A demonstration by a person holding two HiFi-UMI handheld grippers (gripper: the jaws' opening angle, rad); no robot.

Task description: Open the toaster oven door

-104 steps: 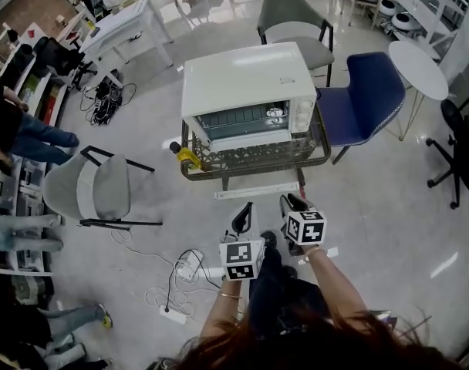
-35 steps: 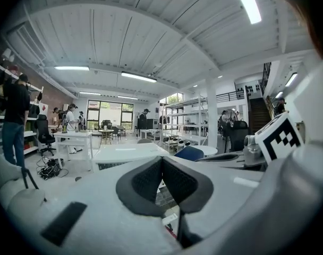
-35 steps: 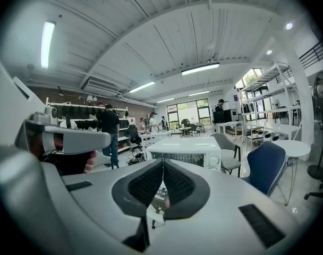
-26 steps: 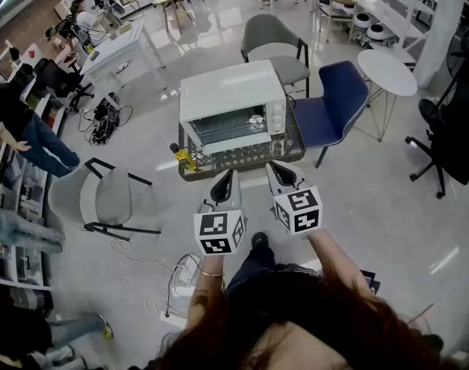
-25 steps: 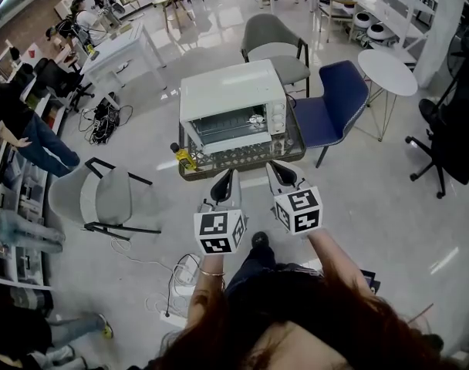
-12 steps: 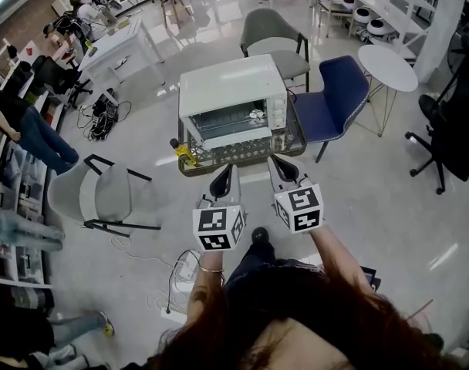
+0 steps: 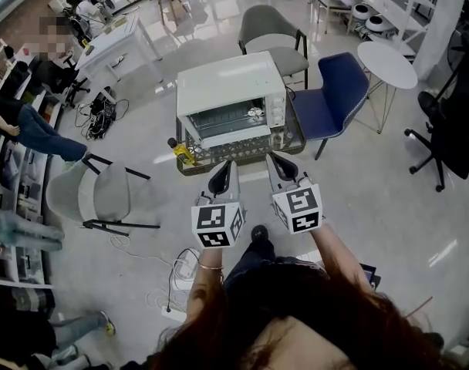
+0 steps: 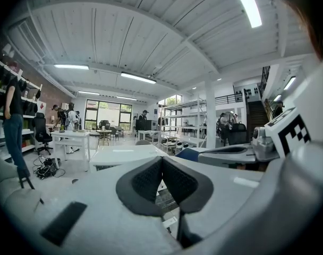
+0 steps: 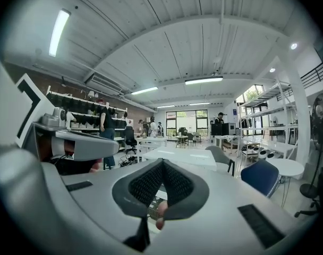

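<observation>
— Toaster oven (image 7: 231, 87), where?
— Upper centre of the frame, on the low desk (image 7: 296, 146), door (image 7: 233, 120) toward the grippers.
— Jaws?
— Left gripper (image 7: 223, 177) and right gripper (image 7: 281, 166) both pressed together, empty, near the desk's edge.

White toaster oven (image 7: 231, 83), door (image 7: 233, 122) seemingly closed, on table (image 7: 246, 159)

Our tools — left tool (image 7: 220, 180), right tool (image 7: 281, 166) — are pale grey, with black ribbed pads (image 8: 146, 180) and black-and-white marker cubes (image 7: 217, 223); we wear dark clothes (image 7: 273, 277) and a thin bracelet (image 7: 209, 268).
</observation>
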